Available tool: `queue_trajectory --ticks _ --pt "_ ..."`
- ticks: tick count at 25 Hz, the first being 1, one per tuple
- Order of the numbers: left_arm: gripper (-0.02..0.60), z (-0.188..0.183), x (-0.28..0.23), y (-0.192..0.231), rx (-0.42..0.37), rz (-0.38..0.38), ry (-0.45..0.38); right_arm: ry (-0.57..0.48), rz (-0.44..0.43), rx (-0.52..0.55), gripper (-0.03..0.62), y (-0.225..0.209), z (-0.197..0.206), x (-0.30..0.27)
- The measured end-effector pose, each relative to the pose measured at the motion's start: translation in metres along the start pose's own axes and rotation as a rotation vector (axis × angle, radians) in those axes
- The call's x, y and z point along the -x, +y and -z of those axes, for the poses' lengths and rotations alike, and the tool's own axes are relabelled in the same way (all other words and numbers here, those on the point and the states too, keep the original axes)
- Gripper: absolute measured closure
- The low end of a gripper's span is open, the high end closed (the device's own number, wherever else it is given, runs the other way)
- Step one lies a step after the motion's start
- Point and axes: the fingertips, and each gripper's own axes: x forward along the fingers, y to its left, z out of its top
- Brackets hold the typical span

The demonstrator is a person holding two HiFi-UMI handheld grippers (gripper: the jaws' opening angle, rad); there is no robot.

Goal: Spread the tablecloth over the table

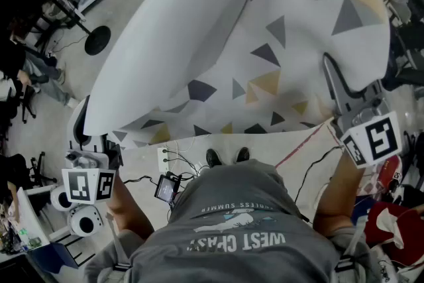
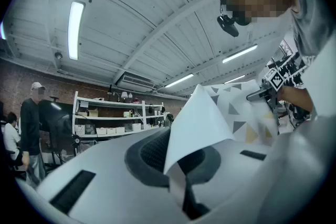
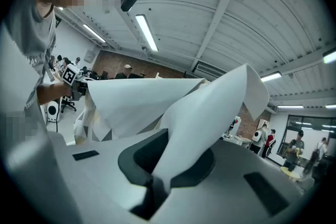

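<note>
Your left tongs (image 2: 178, 178) are clamped shut on a corner of the tablecloth (image 1: 265, 43). In the left gripper view the cloth rises out of the closed jaws with its plain white side towards the camera and folds away to 2 o'clock, where the triangle print shows. Your right tongs (image 3: 157, 173) are likewise closed on the cloth's edge, the jaws all but together with only fabric between them, and the sheet climbs from them towards 1 o'clock. In the head view the left tongs sit at 8 o'clock and the right tongs at 4 o'clock, well apart, each at a near corner. The tablecloth billows ahead of you from 10 o'clock to 2 o'clock, with the white underside rolled up along its 10 o'clock side and grey and yellow triangles over the rest. What lies under it cannot be seen. Its near edge runs just beyond your shoes (image 1: 227, 156) at 6 o'clock. A socket strip (image 1: 163, 157) with cables lies on the floor (image 1: 132, 16) beside the shoes.
</note>
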Motion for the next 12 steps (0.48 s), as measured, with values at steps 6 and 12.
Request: queue_trajectory --ticks 6,12 --pt "0.581 0.005 -0.009 0.004 0.003 0.014 0.001 0.014 0.015 0.004 0.582 -0.002 0.004 -0.008" --pt "0.581 0.009 -0.017 0.005 0.004 0.029 0.0 0.006 0.053 -0.025 0.58 -0.006 0.005 -0.009"
